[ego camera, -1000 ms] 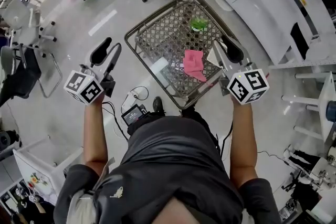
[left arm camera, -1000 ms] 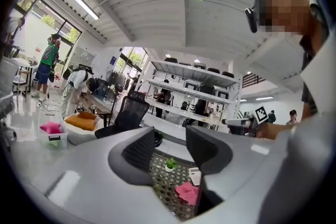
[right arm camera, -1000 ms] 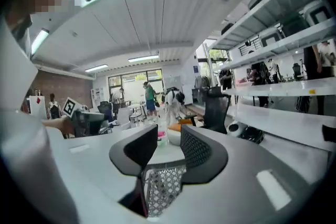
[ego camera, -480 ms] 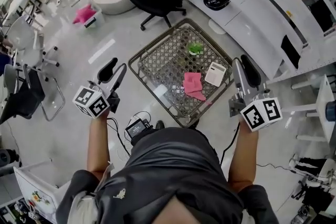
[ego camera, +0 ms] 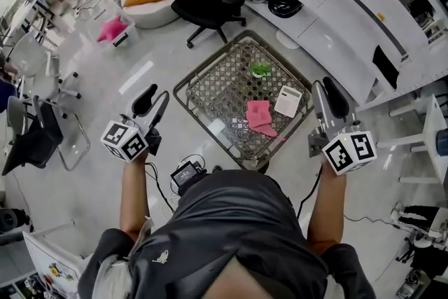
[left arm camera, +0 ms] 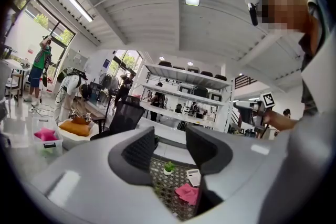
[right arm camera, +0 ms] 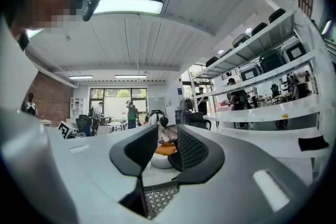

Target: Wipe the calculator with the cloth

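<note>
Two hand-held grippers hung level above the table [ego camera: 210, 59], and both were empty. The left hand-held gripper [ego camera: 154, 100] had its jaws moderately apart and the right hand-held gripper [ego camera: 324, 89] showed a narrower gap, with nothing between either pair. Below them the white calculator [ego camera: 288, 101] lay flat near the table's right edge. The pink cloth [ego camera: 260, 115] lay crumpled just beside it on its left, perhaps touching a corner. A small green plant [ego camera: 261, 68] stood farther back. The scene fitted either a cloth waiting to be taken up or one laid down after wiping — the pictures did not decide. For any wiping pass, the cloth looked best pinched by a bunched fold. The calculator seemed light, so the other jaws would need to steady it — otherwise it might skid toward the edge.
</note>
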`<state>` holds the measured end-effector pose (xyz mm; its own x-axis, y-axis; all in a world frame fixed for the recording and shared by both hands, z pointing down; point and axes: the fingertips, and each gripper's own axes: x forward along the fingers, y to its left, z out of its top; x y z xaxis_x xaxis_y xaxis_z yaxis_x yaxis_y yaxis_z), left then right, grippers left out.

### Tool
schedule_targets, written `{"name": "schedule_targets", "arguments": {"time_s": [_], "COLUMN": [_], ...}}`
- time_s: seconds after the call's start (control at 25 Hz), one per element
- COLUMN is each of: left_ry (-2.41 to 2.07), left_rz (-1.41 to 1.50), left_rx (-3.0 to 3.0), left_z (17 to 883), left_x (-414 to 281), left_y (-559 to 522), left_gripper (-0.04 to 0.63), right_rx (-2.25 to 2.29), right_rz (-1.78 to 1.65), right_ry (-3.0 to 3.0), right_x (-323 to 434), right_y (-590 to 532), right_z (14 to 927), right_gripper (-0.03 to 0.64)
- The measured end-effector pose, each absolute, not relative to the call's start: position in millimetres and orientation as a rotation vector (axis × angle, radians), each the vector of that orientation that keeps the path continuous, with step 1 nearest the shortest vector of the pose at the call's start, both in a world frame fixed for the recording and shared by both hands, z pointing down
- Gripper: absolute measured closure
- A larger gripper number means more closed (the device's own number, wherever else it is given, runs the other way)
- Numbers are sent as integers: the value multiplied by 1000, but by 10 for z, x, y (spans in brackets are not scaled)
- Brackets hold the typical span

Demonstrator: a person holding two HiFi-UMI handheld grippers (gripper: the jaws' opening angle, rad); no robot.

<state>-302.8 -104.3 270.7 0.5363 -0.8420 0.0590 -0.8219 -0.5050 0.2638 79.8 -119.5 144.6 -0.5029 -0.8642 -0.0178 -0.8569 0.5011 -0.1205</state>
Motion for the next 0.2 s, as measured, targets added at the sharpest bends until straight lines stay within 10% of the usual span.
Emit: {"name": "schedule_targets", "arguments": {"time_s": [0.2], "left_ry": [-1397], "left_rz": [-114], "left_rx": [2516], "left_z": [2707], "left_x": [-3041], "left_y": [-1070], "left_gripper": [374], "right_rx": [-1530], "right_rz": [-142], "right_ry": [2655], "right_x": [790], "right_y": [-1223], "right_z": [1446], "right_gripper": [500]}}
